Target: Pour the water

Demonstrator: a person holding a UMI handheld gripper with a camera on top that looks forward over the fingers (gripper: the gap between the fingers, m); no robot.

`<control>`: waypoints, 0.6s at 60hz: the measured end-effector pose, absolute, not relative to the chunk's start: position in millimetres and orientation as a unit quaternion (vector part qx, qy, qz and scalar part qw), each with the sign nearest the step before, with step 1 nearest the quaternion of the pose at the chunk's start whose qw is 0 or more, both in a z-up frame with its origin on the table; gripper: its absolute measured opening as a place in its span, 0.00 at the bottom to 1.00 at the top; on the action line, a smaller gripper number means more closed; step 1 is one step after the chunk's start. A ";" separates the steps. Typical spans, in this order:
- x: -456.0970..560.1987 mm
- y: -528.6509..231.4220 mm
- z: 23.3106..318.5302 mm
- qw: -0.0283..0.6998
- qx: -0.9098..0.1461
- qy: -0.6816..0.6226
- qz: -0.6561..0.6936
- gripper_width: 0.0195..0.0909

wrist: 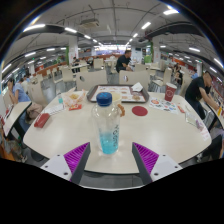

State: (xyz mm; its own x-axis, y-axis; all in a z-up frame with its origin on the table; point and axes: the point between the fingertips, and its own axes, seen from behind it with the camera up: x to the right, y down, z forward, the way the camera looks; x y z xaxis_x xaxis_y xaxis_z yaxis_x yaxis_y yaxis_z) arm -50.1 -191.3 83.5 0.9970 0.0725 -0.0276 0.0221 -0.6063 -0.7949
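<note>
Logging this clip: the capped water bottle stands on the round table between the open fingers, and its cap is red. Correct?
Not quite: the gripper view shows the water bottle has a blue cap, not red. The rest holds: it stands on the round table between the open fingers of the gripper.

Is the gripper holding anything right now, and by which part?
Nothing is held. The water bottle stands on the table between the gripper fingers, gaps on both sides, near its base.

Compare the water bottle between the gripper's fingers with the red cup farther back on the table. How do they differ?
The water bottle is clear with a blue cap; the red cup is opaque. The bottle is taller and narrower, the cup shorter. The bottle stands between the open fingers of the gripper, the cup far beyond them. Both stand upright on the white table.
</note>
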 end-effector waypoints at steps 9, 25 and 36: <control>-65.0 -137.0 75.9 0.476 -0.879 0.001 0.030 0.90; -66.6 -98.4 50.7 0.493 -0.870 0.015 0.008 0.47; -58.4 -101.2 60.6 0.481 -0.877 0.011 -0.022 0.30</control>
State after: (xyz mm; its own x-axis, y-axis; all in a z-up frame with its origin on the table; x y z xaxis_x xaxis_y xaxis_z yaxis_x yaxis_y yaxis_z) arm -58.4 -101.2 60.6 0.9987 -0.0413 0.0283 0.0016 -0.5379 -0.8430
